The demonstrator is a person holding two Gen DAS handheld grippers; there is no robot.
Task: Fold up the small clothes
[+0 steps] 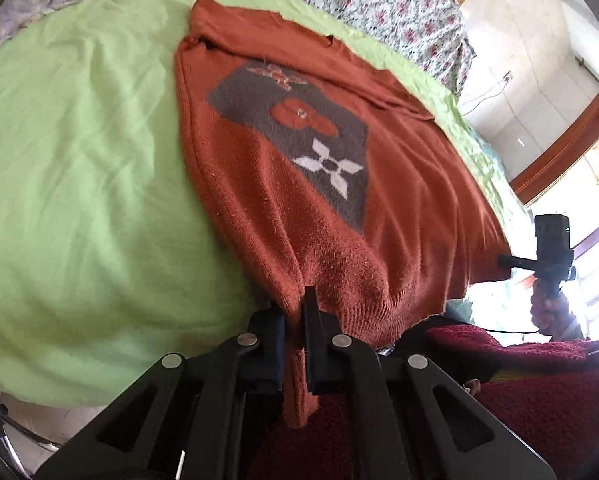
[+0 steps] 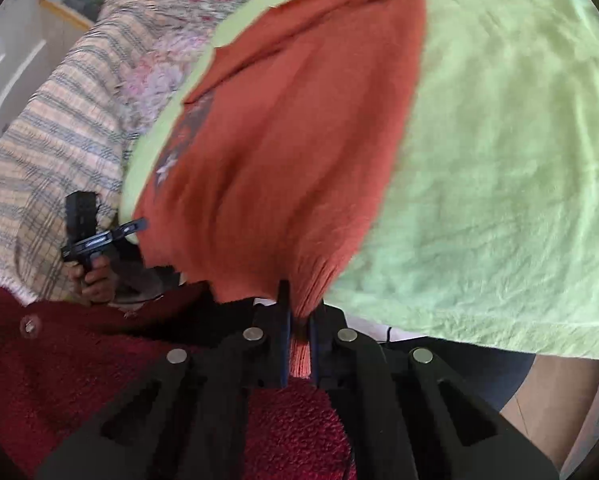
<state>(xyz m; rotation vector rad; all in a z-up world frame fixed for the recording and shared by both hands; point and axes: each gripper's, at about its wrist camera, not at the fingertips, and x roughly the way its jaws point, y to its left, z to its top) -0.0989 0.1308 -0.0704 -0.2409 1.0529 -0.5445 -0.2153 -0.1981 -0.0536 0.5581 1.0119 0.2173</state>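
The green sheet (image 1: 79, 160) covers the bed and carries most of the orange sweater (image 1: 291, 152), which lies front up with its grey patterned panel facing the ceiling and its neck end at the far side. The near hem hangs past the sheet edge toward the person. The left hand-held gripper (image 1: 295, 320) is pressed together on one hem corner, with a strip of knit trailing down between its fingers; the right hand-held gripper (image 2: 299, 328) is likewise pinching the opposite hem corner, ribbing visible between its fingers. Each corner sits directly at the fingertips of its tool, and the body of the sweater extends forward and away from both. Probable faults from this position: the loose knit may slip out of a pinch if the hem is pulled too hard or unevenly; lifting one corner ahead of the other would likely skew the fold line; dragging the hem may pull the sheet into wrinkles beneath it. The right wrist view is blurred, so fabric detail there is uncertain.
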